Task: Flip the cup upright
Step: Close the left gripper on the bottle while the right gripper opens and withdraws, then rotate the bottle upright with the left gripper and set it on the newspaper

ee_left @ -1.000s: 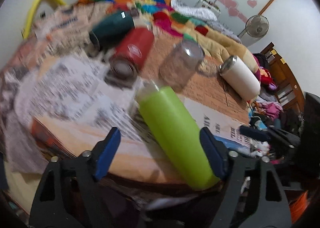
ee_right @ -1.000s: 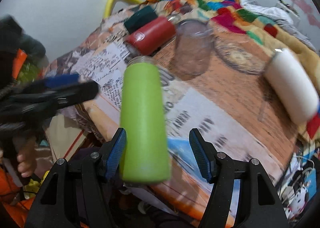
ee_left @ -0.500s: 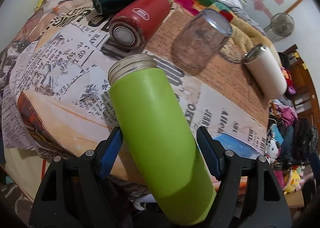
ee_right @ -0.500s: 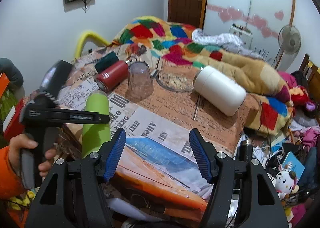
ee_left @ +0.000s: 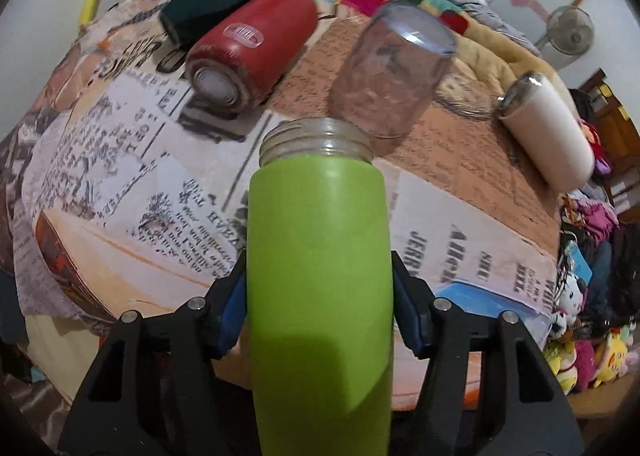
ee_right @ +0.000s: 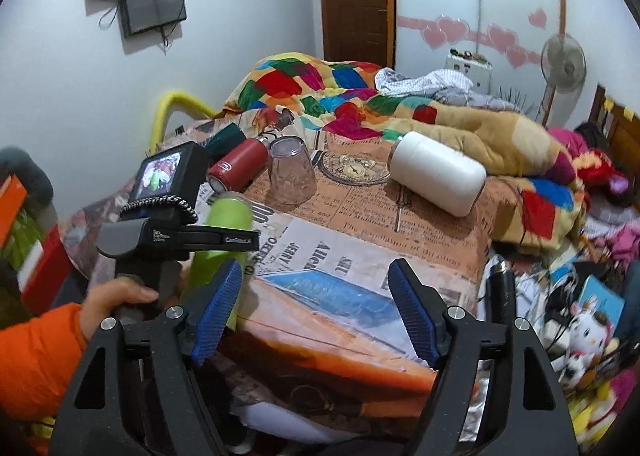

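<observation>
A lime-green cup (ee_left: 320, 276) with a clear threaded mouth is clamped in my left gripper (ee_left: 318, 308). Its blue pads press both sides of the body, and the mouth points away from the camera over the newspaper-covered table (ee_left: 132, 191). In the right wrist view the green cup (ee_right: 224, 232) shows at the left with its mouth up, held by the left gripper (ee_right: 208, 242) at the table's near left edge. My right gripper (ee_right: 316, 312) is open and empty, drawn back in front of the table's near edge.
A clear glass (ee_left: 394, 71) stands mouth down behind the green cup. A red bottle (ee_left: 252, 51) and a dark green bottle (ee_left: 212, 3) lie on their sides at the back left. A white bottle (ee_left: 548, 131) lies at the right. A colourful quilt (ee_right: 360, 95) is piled behind.
My left gripper has shut on the green cup and turned it from leaning to straight along the fingers. My right gripper let the cup go and pulled back from the table.
</observation>
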Demonstrator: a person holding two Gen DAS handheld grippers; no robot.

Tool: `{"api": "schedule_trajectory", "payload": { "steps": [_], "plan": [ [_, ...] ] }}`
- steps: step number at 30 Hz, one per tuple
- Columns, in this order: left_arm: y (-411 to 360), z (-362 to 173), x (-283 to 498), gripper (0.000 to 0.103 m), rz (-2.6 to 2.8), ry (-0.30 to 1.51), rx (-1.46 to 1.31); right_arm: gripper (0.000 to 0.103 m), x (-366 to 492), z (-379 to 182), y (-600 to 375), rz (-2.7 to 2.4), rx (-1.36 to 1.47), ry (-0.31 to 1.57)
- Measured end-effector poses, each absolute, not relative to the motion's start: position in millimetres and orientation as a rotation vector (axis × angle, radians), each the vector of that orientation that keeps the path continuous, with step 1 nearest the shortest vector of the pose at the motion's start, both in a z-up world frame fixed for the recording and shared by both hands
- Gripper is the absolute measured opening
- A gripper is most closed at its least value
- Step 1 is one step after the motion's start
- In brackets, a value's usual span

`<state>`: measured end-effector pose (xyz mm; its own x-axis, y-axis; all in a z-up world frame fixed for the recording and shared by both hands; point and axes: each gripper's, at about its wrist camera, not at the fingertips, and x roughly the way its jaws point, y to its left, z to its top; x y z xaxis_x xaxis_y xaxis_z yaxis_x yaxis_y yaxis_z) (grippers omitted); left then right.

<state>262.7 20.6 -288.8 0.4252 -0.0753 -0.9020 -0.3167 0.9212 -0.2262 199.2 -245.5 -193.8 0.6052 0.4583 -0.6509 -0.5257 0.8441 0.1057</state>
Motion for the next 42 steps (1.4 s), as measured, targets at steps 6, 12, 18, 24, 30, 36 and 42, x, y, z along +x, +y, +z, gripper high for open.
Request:
{"api": "schedule_trajectory", "payload": {
  "steps": [6, 12, 18, 24, 30, 36, 42],
  "plan": [
    [11.2, -256.7, 241.8, 0.062, 0.054, 1.058, -0.381, 0.074, 201.7, -192.8, -254.2, 0.552, -0.084, 0.726],
    [-1.7, -216.7, 219.2, 0.062, -0.005, 0.956, -0.314, 0.074, 204.4, -190.5, -259.8, 0.533, -0.083, 0.715],
    [-18.6, -177.0, 220.7, 0.062, -0.011, 0.828, -0.178, 0.074, 211.3, -188.6, -263.3, 0.520, -0.061, 0.711],
    [-26.4, -148.6, 244.7, 0.062, -0.026, 0.746, -0.123, 0.074, 221.6, -186.0, -265.3, 0.508, -0.036, 0.705],
    [-34.2, -138.4, 259.0, 0.062, -0.039, 0.704, -0.090, 0.075, 231.3, -184.7, -267.3, 0.509, -0.021, 0.701],
    [-42.0, -153.1, 266.2, 0.062, -0.050, 0.726, -0.049, 0.075, 238.0, -189.0, -265.2, 0.514, -0.013, 0.717],
    [-44.7, -178.5, 271.6, 0.062, -0.065, 0.782, -0.046, 0.075, 243.1, -198.0, -258.9, 0.516, -0.021, 0.745]
  ]
}}
